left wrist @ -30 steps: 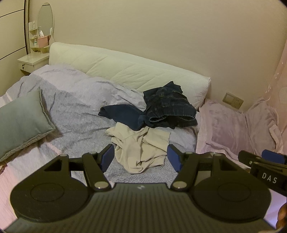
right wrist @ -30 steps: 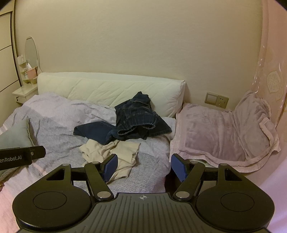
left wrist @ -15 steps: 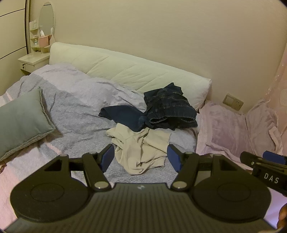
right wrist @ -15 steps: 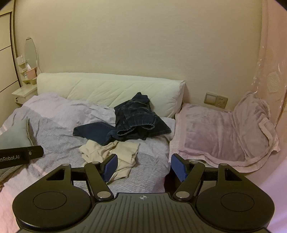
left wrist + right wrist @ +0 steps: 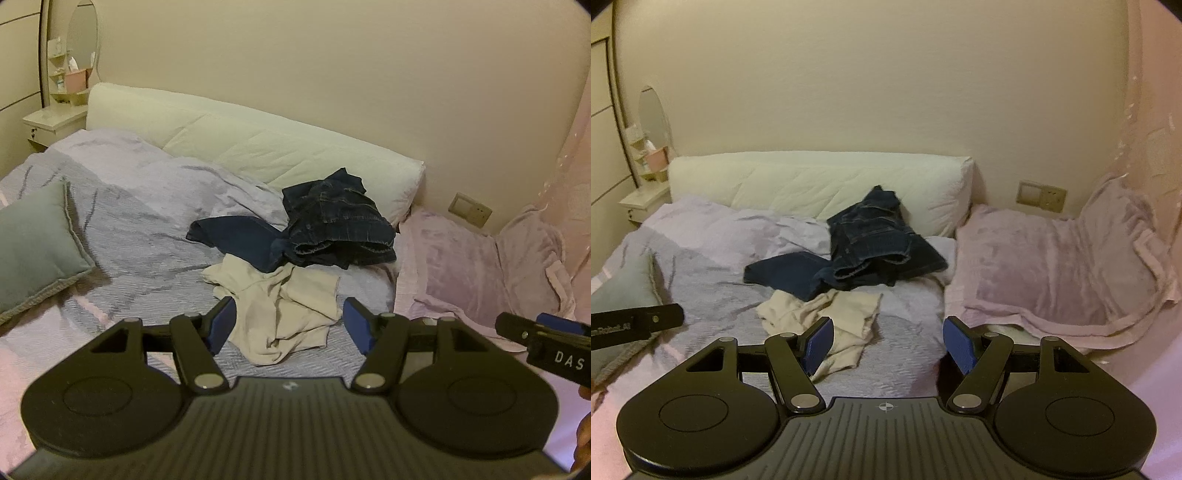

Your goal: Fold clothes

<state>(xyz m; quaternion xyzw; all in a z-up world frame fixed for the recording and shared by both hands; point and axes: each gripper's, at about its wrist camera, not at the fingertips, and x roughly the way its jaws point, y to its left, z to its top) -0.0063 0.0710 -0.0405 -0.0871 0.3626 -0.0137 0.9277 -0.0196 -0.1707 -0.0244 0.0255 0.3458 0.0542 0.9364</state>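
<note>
Clothes are in a crumpled heap mid-bed: cream garment (image 5: 280, 317) nearest you, navy piece (image 5: 236, 236) and jeans (image 5: 332, 225) behind it toward the headboard (image 5: 258, 147). Your left gripper (image 5: 288, 328) and right gripper (image 5: 886, 345) both hover wide apart, holding nothing. Pinch the cream garment at a clear edge, not a bunch. Left view shows more of the grey cushion (image 5: 33, 240); right view shows the whole pink blanket (image 5: 1052, 266)

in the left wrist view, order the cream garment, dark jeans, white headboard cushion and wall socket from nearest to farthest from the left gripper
1. cream garment, directly ahead of the left gripper
2. dark jeans, behind it, mid-bed
3. white headboard cushion, behind the jeans; wall socket, far right: too close to rank.
</note>
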